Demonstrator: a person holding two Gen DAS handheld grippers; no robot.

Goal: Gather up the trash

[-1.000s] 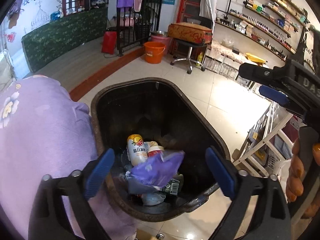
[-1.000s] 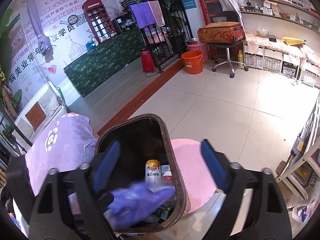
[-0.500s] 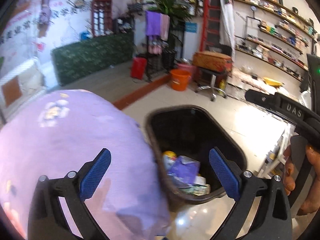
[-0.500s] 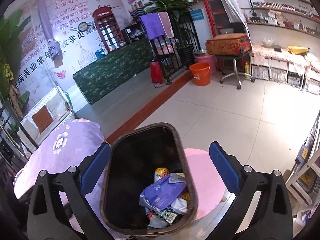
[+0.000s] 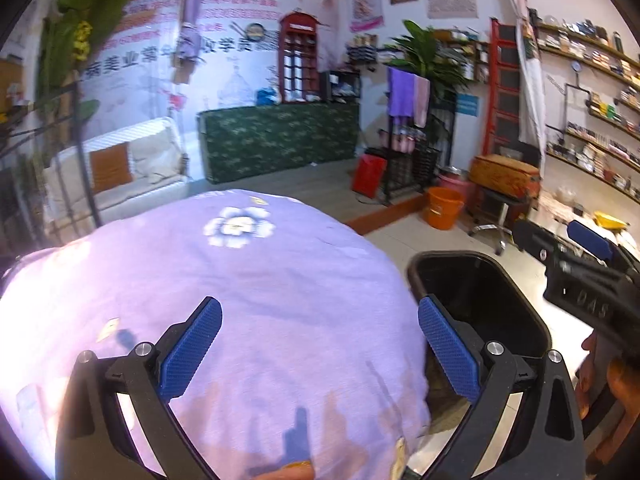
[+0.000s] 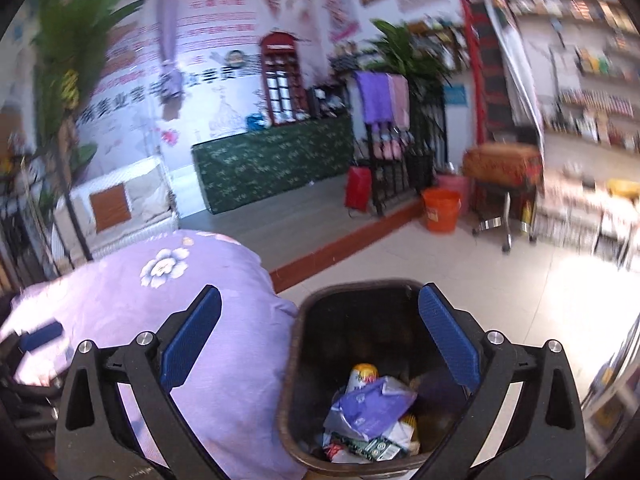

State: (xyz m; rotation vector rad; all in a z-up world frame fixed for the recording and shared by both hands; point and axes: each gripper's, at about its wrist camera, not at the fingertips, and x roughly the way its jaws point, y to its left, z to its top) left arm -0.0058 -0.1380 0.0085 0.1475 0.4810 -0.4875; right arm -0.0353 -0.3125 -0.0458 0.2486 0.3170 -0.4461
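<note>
Both tools are released, their ribbed blue pads spread with nothing between: the left tool [image 5: 319, 340] over a soft lilac floral cloth [image 5: 248, 280], the right tool [image 6: 319, 340] at the rim of the dark, rounded plastic bin [image 6: 296, 344], where a crumpled purple wrapper [image 6: 372, 404] and can [image 6: 362, 374] lie. A second ago both tools framed the bin's inside; now the views have lifted and swung left, and the right tool's jaws have just widened.
</note>
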